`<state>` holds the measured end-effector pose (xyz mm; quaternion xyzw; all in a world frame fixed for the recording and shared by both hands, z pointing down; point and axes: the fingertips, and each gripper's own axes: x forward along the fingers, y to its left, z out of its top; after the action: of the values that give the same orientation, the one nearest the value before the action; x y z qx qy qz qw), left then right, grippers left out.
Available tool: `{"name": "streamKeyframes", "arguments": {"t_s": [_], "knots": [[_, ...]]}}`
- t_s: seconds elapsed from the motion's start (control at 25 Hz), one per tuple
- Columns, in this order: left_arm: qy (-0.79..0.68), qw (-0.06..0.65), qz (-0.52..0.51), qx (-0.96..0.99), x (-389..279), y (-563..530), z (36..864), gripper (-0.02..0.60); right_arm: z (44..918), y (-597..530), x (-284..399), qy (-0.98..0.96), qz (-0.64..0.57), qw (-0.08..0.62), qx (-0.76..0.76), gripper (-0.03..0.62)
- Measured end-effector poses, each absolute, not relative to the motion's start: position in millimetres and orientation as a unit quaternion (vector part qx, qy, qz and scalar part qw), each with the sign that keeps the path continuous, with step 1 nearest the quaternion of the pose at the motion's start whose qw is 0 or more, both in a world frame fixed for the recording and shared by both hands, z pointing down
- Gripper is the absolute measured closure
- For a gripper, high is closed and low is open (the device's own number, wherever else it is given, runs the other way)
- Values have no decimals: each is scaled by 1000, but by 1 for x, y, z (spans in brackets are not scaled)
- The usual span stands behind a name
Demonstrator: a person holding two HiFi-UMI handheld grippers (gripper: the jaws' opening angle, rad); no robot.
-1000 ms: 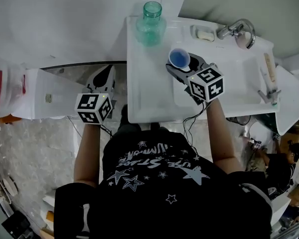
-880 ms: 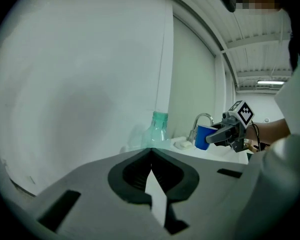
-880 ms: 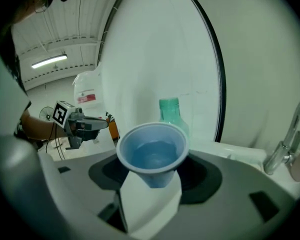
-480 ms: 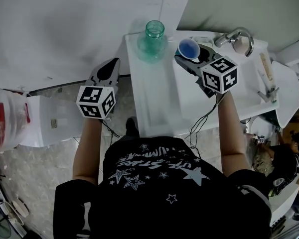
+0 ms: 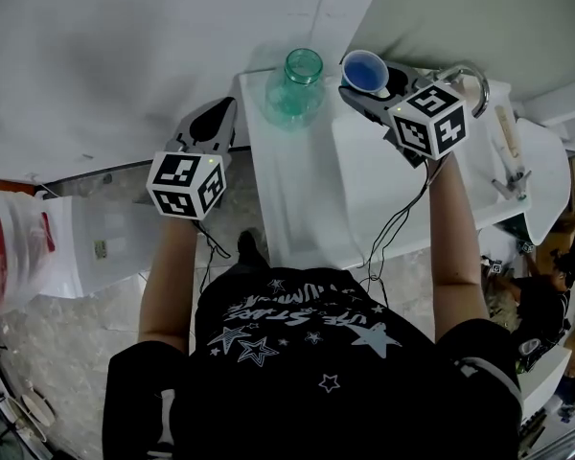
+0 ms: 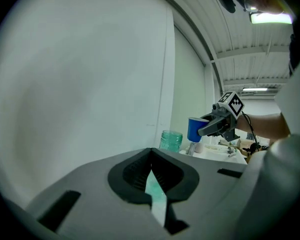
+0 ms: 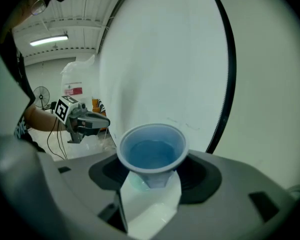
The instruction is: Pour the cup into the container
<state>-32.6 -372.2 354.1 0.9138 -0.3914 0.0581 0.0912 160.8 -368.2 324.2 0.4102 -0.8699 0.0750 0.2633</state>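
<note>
Jaws of the right gripper (image 5: 374,84): clamped on the blue cup (image 5: 365,69), which is upright with liquid inside. The green glass jar (image 5: 297,86) stands open-mouthed on the white bench (image 5: 307,190), just beside the cup on the person's left and lower, so the pour likely means tipping the rim leftward over that mouth. Jaws of the left gripper (image 5: 216,118): together and empty, off the bench's left edge on the jar's far side.

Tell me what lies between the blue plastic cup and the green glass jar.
Nothing. In the head view only a strip of bare white counter shows between the blue plastic cup and the green glass jar.
</note>
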Motion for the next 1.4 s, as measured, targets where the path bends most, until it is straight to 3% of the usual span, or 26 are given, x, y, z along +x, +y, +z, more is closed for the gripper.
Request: {"name": "streamKeyframes", "arguments": {"t_s": [1.4], "knots": [[-395, 123, 42, 909, -38, -396, 375, 571, 335, -421, 151, -810, -48, 470, 347, 313]]}}
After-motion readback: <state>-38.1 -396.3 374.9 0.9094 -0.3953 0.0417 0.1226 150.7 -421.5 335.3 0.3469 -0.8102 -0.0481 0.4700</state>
